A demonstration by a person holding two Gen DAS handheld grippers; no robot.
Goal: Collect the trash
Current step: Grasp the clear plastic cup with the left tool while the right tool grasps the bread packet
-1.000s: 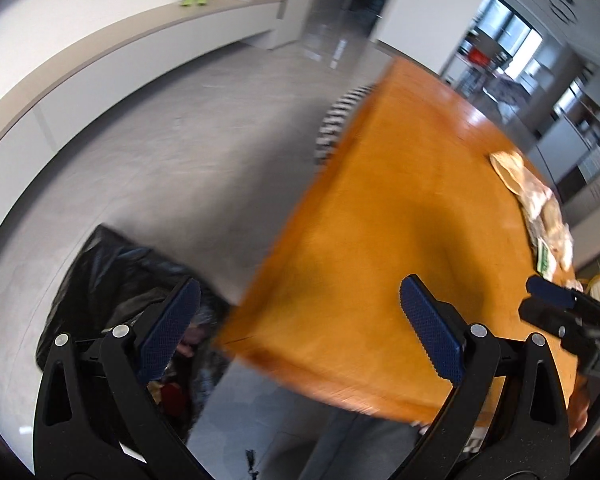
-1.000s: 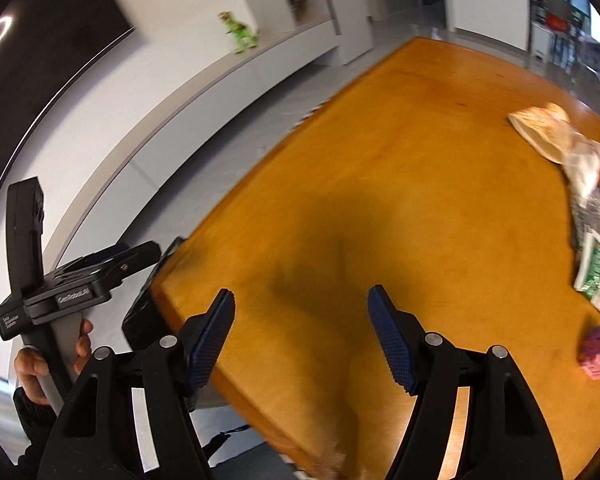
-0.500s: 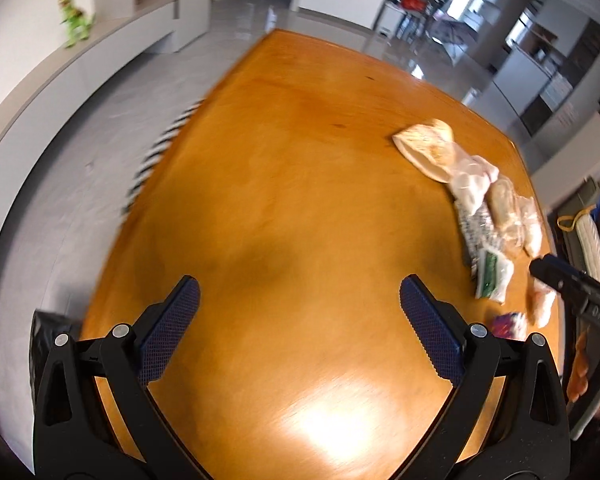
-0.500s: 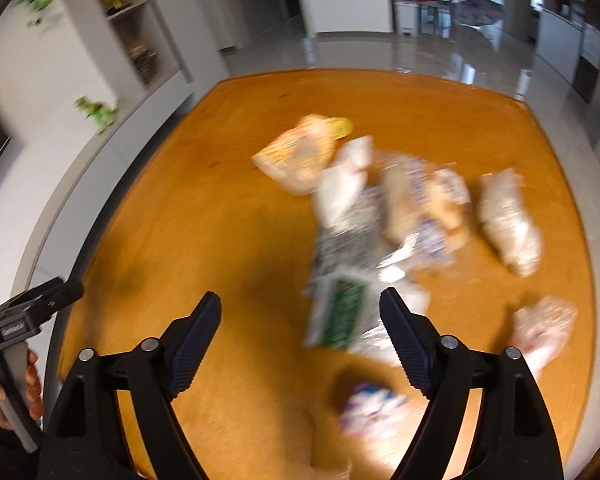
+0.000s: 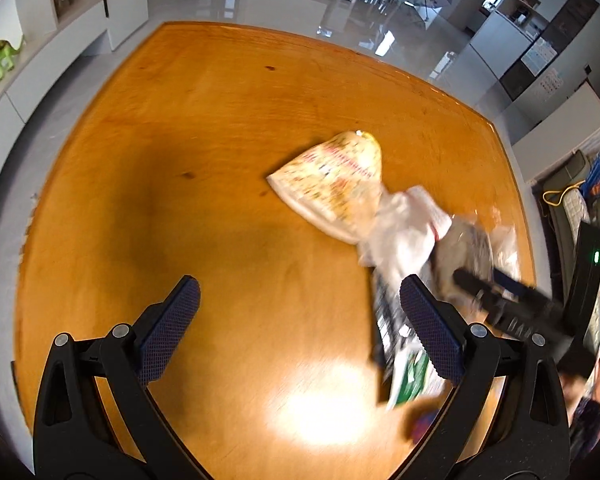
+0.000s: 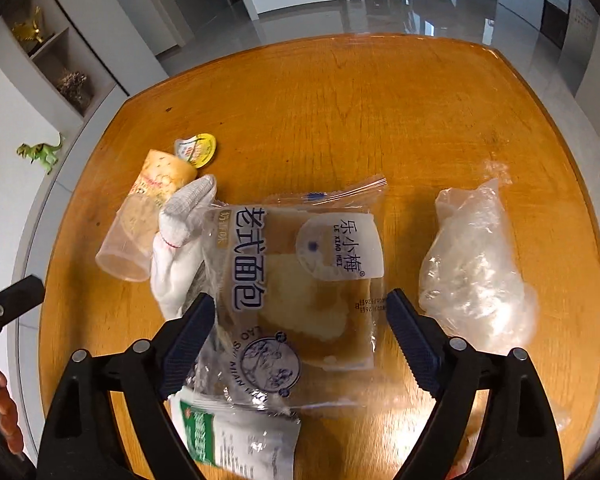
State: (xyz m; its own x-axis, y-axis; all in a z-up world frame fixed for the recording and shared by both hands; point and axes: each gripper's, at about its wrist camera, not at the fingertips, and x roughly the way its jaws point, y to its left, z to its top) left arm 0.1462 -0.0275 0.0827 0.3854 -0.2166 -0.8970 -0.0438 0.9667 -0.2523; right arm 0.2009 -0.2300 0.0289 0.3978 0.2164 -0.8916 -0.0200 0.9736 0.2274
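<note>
In the right wrist view, a green toy dinosaur [image 6: 42, 153] stands on a ledge off the left edge of the orange wooden table [image 6: 380, 92]. On the table, going rightward: a clear plastic cup [image 6: 134, 236] lies on its side with its open mouth toward the camera and printed wrapping inside its far end, a small yellow-rimmed foil lid [image 6: 196, 149] just beyond it. A white knitted glove [image 6: 180, 236] lies against the cup and overlaps the next item — a clear bread bag [image 6: 300, 280] with a slice of pale bread showing inside. A green-and-silver packet [image 6: 228, 436] pokes out beneath the bag's near edge. Well apart to the right sits a crumpled clear plastic bag [image 6: 472, 272]; what is in it cannot be told.

The right gripper [image 6: 300, 332] hangs above the bread bag, jaws opening wide; the bag appears between the fingers, but the pads do not press on it.

In the left wrist view, blurred by motion, the left gripper [image 5: 300, 328] hangs over bare tabletop with jaws spread and nothing between them. To its right lie the printed wrapper [image 5: 332, 184] and the glove [image 5: 404, 224] — then the rest of the trash, partly hidden behind the right-hand finger and the other gripper's black body [image 5: 520, 312].
</note>
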